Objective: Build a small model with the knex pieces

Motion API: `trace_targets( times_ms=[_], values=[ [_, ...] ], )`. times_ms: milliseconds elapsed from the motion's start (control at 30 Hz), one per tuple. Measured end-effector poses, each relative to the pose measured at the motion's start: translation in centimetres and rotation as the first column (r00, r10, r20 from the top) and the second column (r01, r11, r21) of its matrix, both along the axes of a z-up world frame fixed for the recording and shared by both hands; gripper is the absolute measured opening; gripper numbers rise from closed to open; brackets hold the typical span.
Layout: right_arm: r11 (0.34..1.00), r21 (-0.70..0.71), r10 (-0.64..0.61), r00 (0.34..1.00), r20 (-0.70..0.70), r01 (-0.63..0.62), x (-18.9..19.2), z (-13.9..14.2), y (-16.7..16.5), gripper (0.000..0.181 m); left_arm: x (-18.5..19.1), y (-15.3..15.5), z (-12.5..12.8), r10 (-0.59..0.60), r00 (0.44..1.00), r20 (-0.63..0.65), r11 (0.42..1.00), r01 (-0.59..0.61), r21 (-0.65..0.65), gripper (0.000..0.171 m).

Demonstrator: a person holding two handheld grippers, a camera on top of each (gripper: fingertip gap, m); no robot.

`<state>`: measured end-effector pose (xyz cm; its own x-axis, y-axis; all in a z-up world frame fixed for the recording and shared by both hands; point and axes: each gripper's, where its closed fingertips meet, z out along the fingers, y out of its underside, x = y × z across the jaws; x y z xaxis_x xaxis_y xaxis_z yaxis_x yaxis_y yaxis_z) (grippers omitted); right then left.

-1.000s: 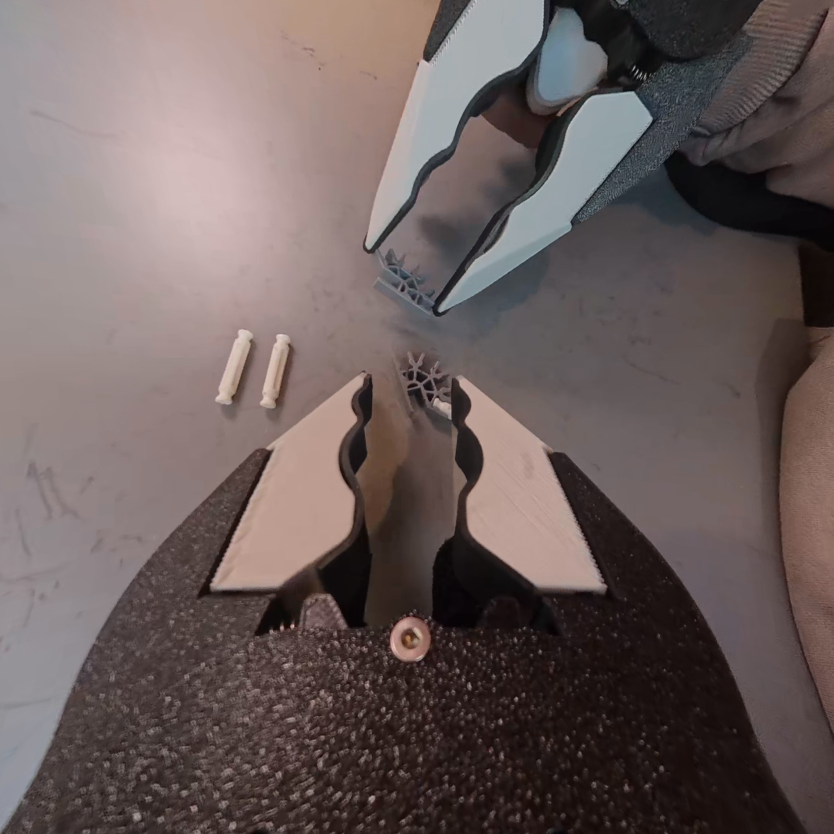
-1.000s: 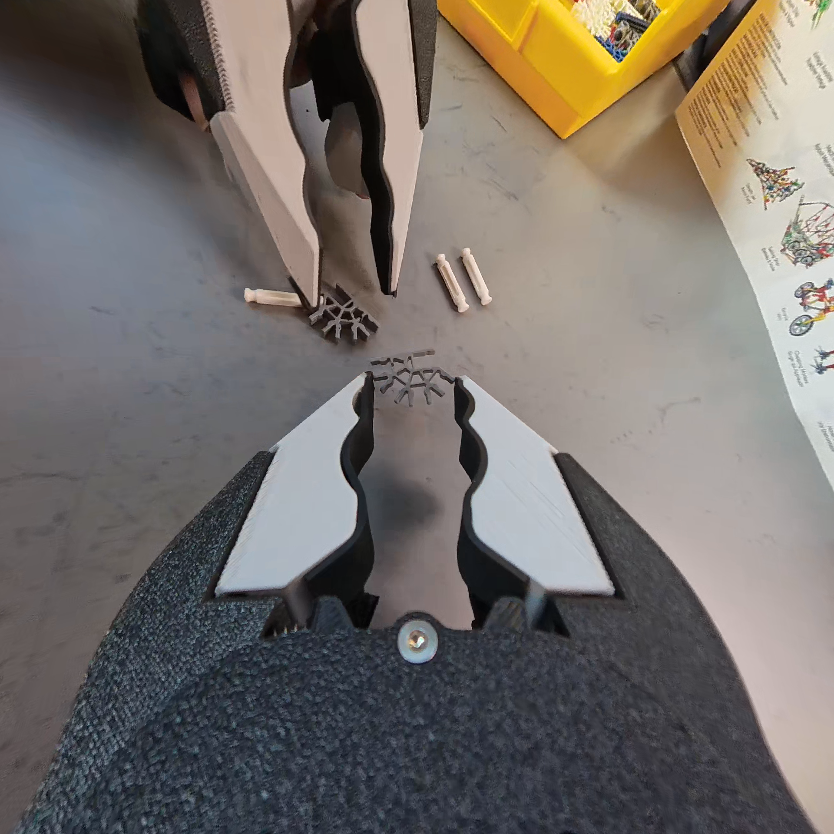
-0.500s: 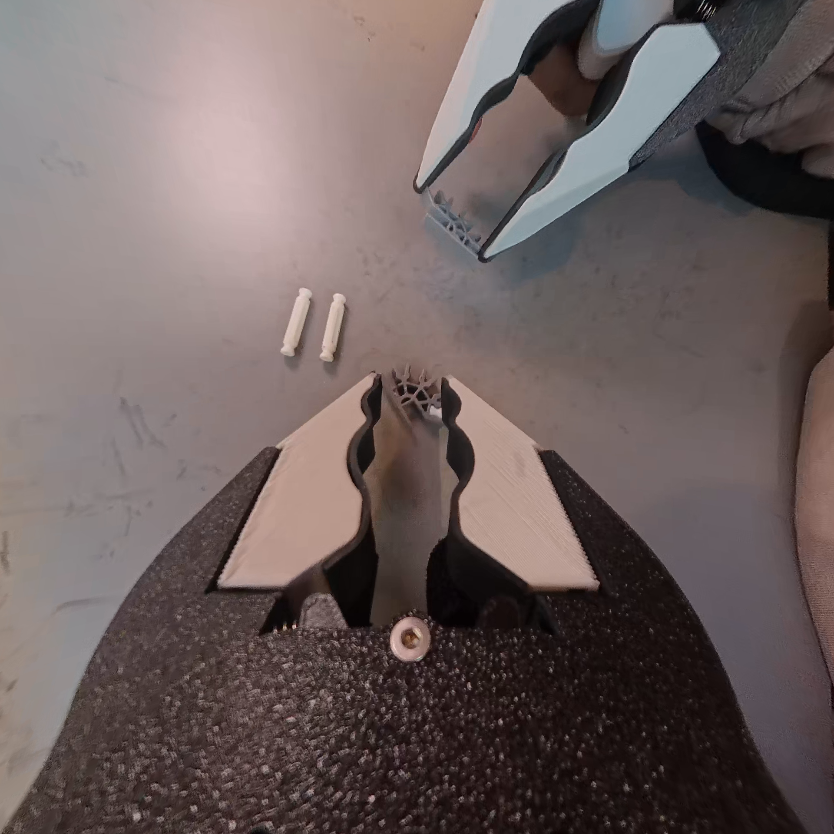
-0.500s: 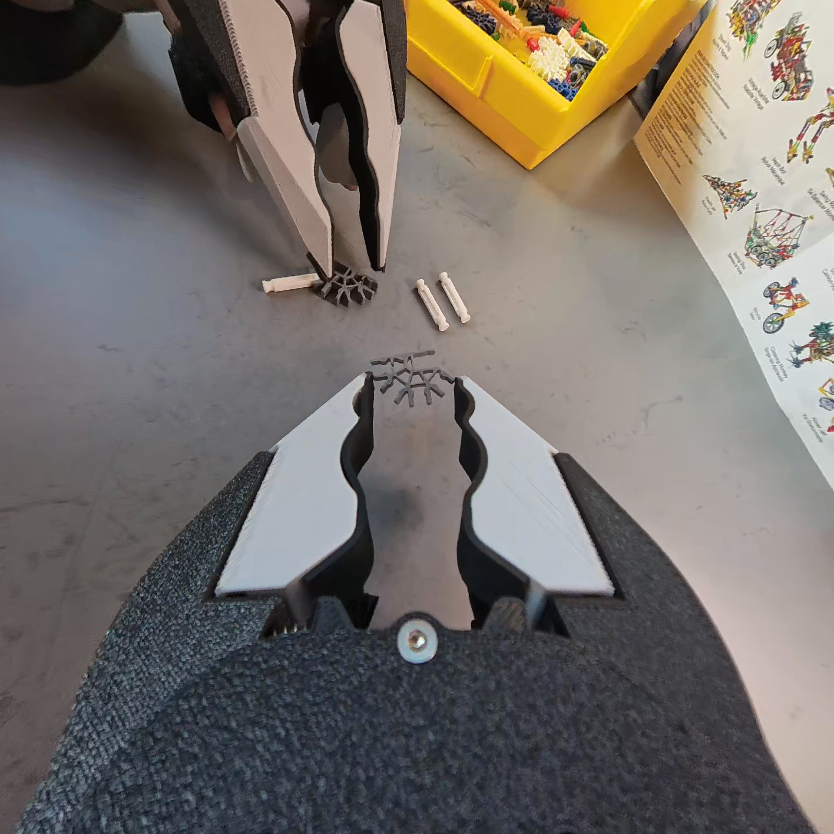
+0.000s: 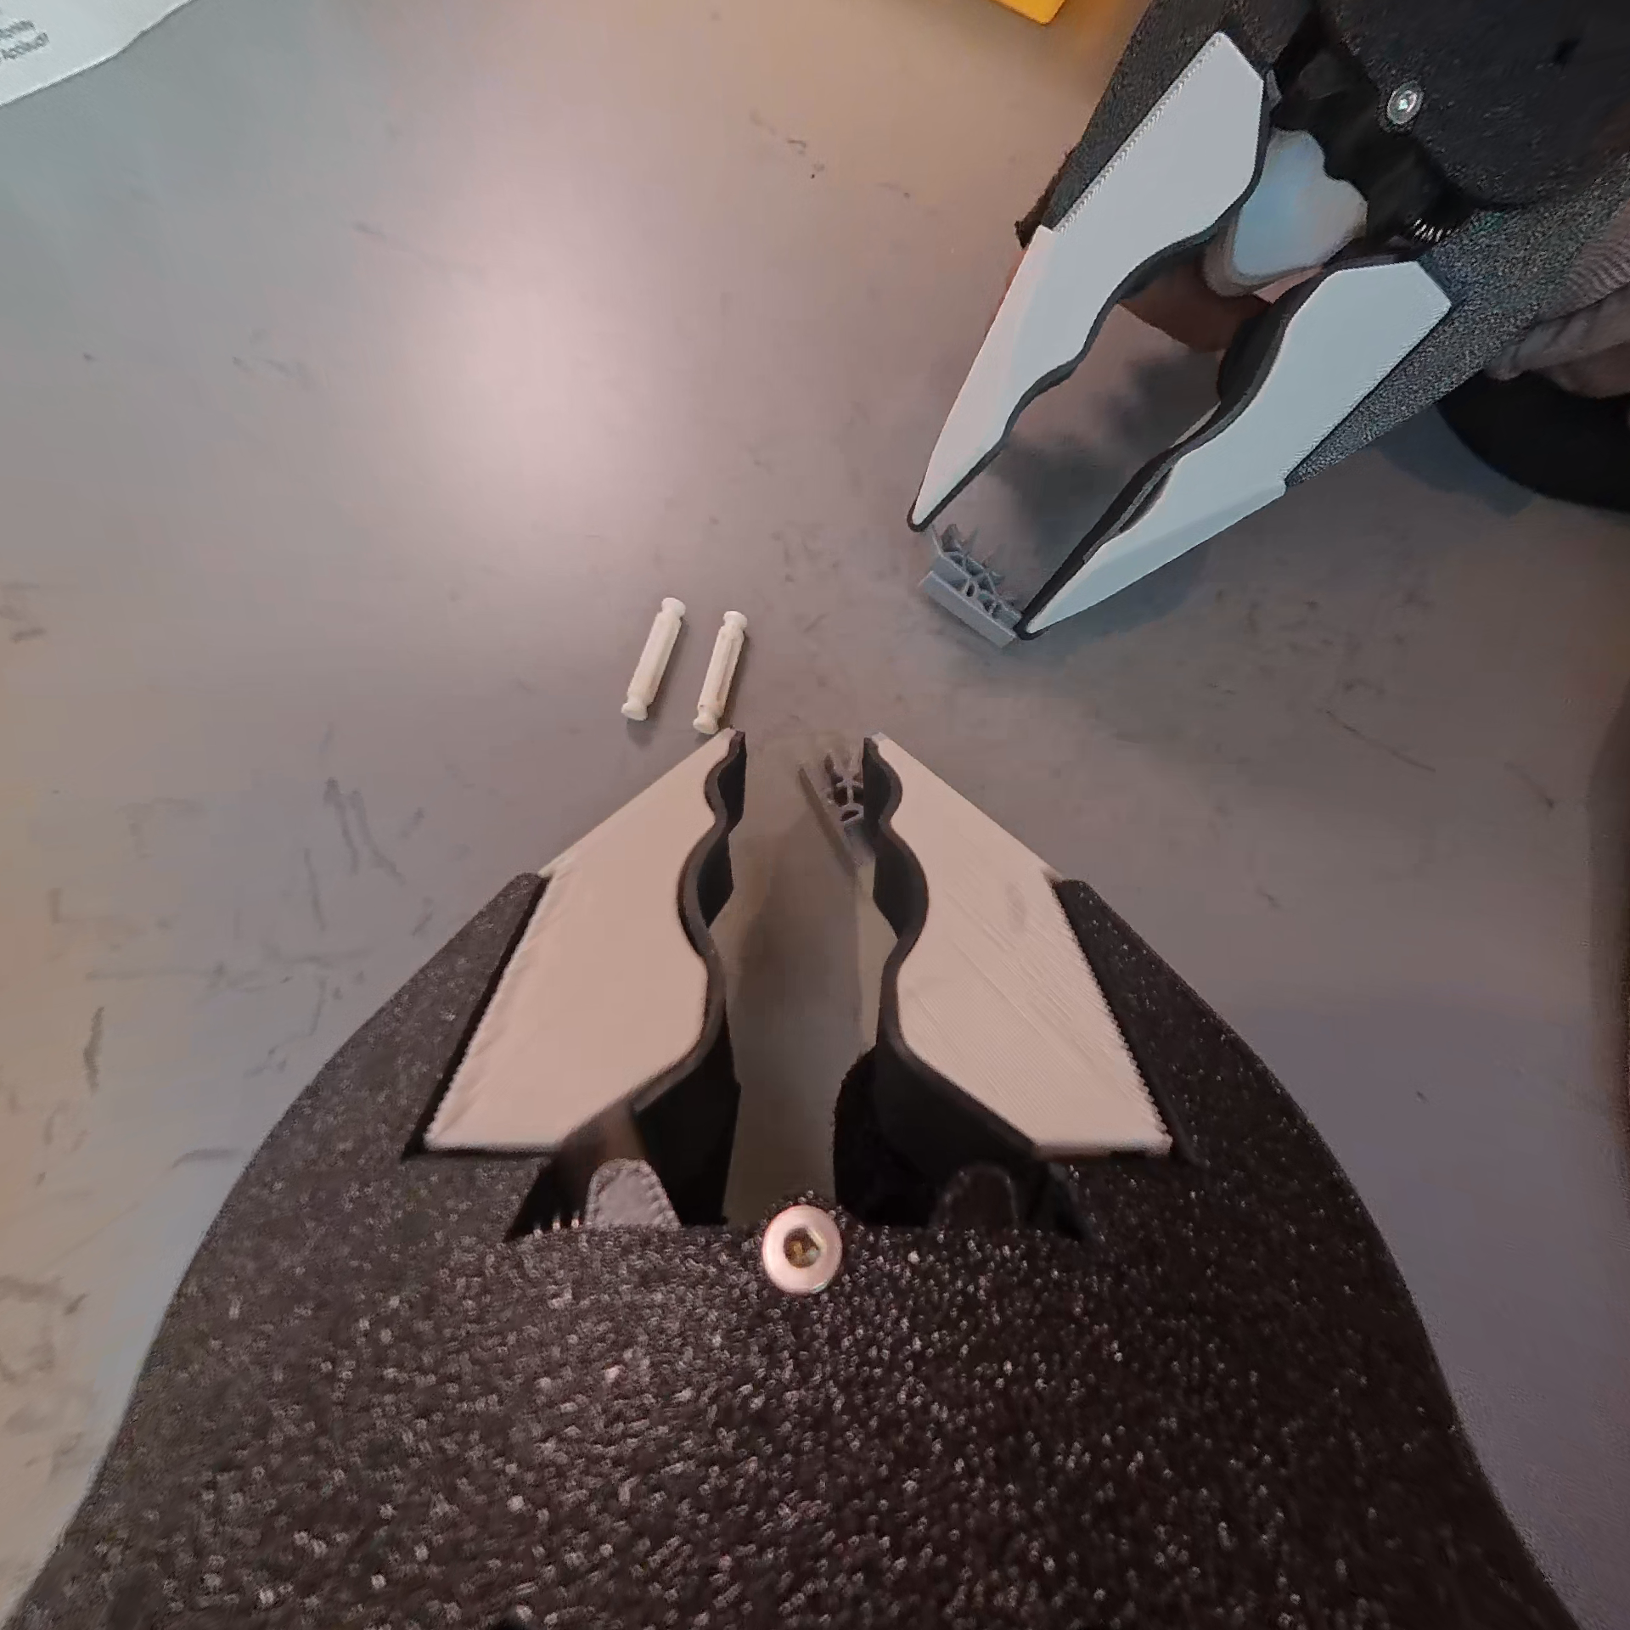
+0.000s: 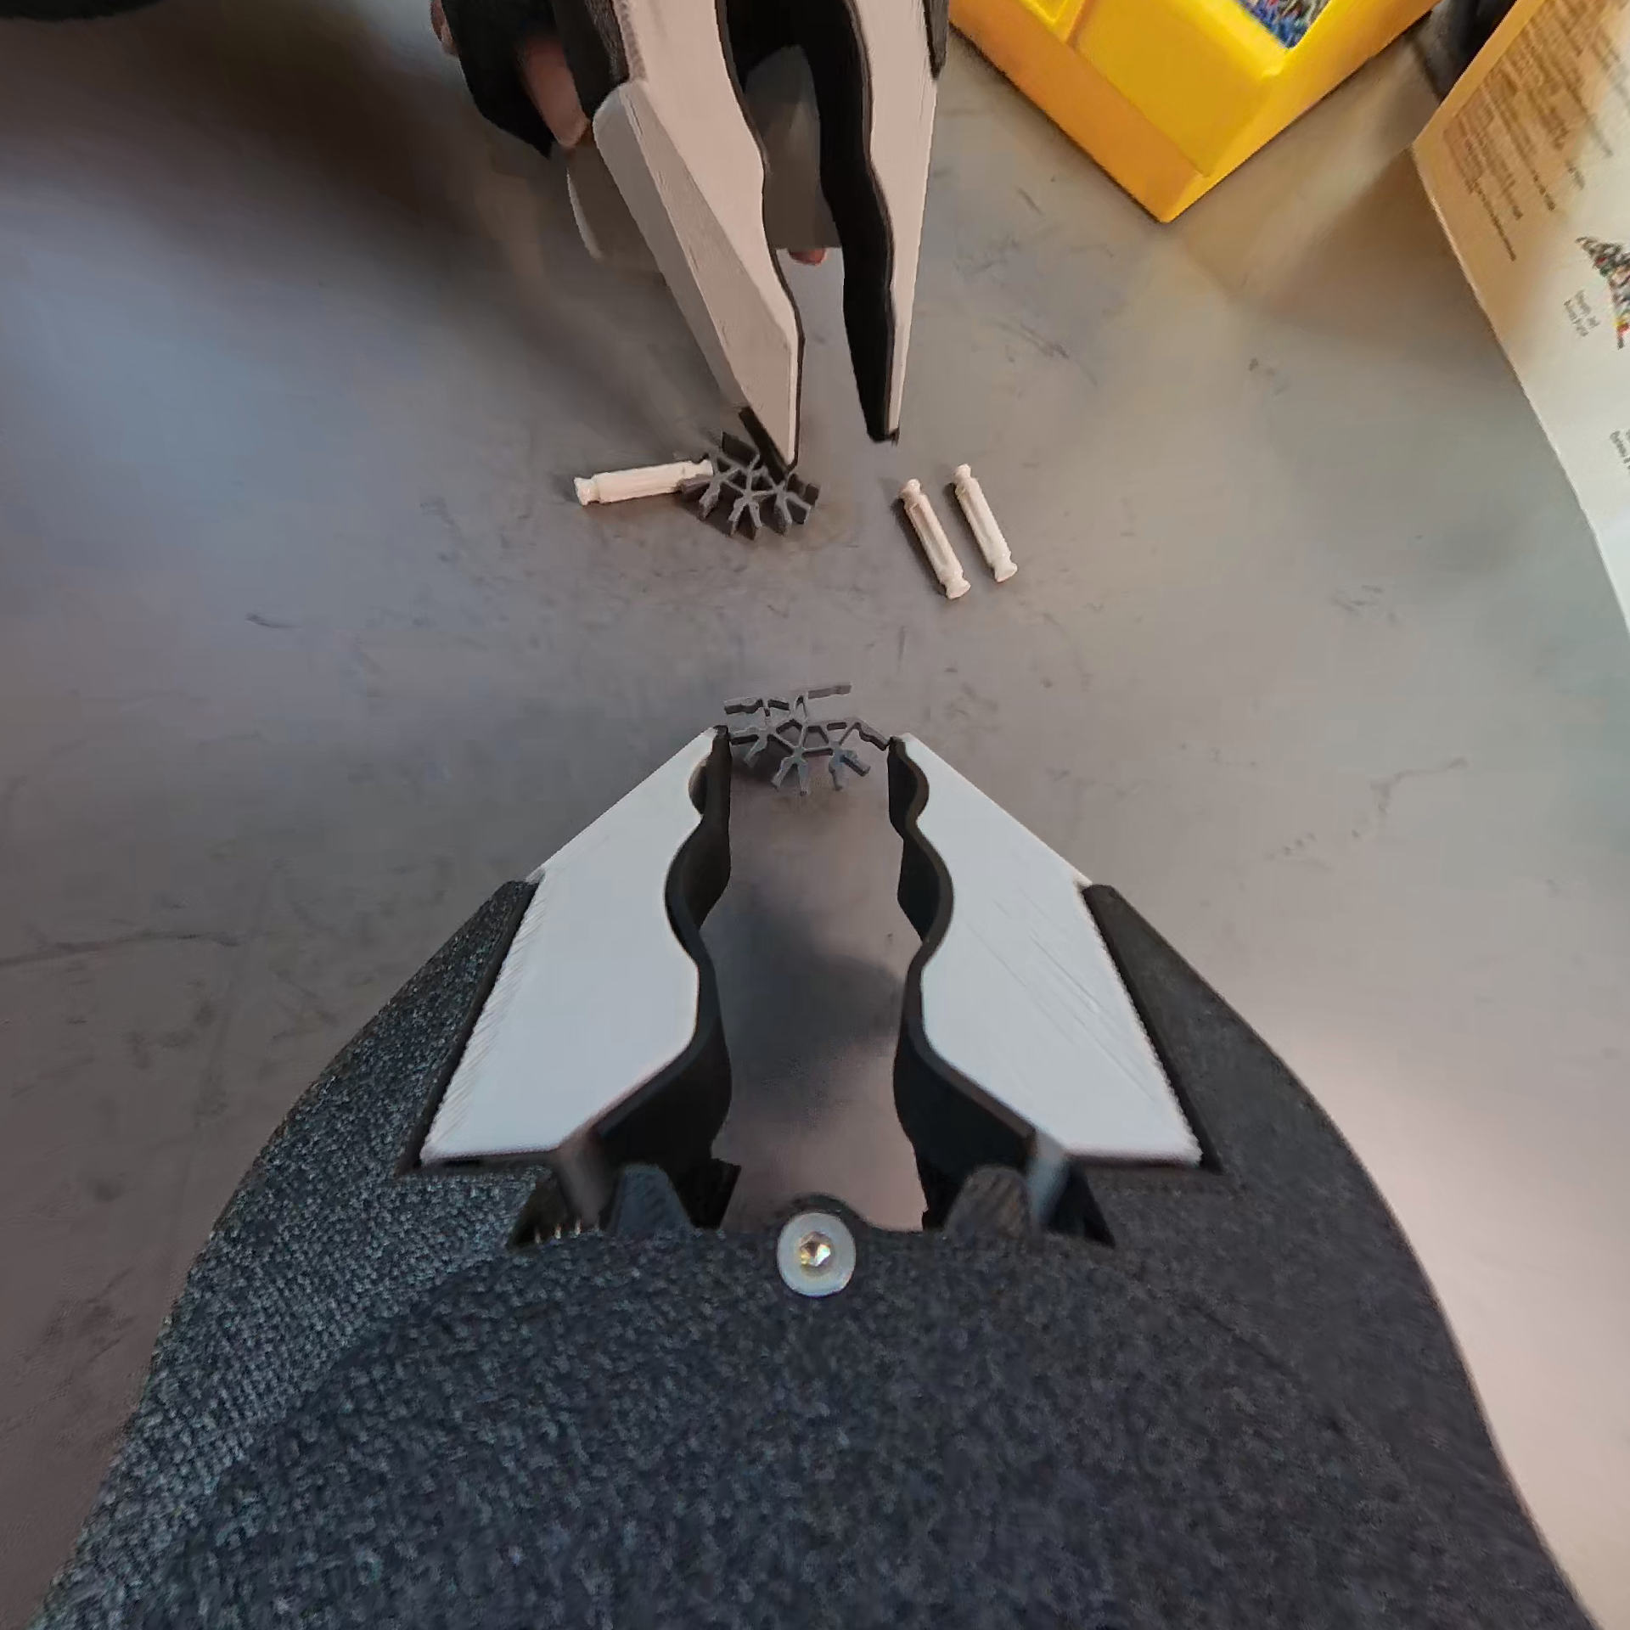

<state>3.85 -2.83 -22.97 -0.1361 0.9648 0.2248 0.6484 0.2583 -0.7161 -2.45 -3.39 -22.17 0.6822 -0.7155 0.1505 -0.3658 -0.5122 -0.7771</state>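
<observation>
My left gripper (image 5: 803, 741) is open, low over the grey table. A grey snowflake connector (image 5: 838, 789) stands tilted against the inner side of its right finger. In the right wrist view this connector (image 6: 750, 503) has a white rod (image 6: 631, 483) plugged into it, and one finger of the left gripper (image 6: 836, 445) rests on it. My right gripper (image 6: 807, 741) is shut on a second grey snowflake connector (image 6: 798, 750), gripped flat between its fingertips. The left wrist view shows the right gripper (image 5: 970, 573) with that connector (image 5: 975, 586) at the upper right.
Two loose white rods (image 5: 688, 660) lie side by side just left of my left fingertips, and also show in the right wrist view (image 6: 957, 542). A yellow parts bin (image 6: 1147, 115) and a printed instruction sheet (image 6: 1544, 265) are at the far right. A person's hand holds each gripper. My right fingertips sit around 7 cm from my left ones. About 4 cm separates my left fingertips from the white rod (image 6: 631, 483).
The connector at my left fingertips lay flat between them and now stands tilted against the right finger. The right gripper has kept its connector and shifted a little.
</observation>
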Motion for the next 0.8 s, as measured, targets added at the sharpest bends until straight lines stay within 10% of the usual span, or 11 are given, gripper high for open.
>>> trace_targets(
  times_ms=[800],
  values=[
    [0.995, -0.086, -0.05, 0.999, 0.022, 0.052, 0.5, -0.3, 0.5, 0.037, -2.4, 1.0, 0.2, 0.069, 0.997, -0.031, 0.997, -0.068, 0.025, 0.026]
  ],
)
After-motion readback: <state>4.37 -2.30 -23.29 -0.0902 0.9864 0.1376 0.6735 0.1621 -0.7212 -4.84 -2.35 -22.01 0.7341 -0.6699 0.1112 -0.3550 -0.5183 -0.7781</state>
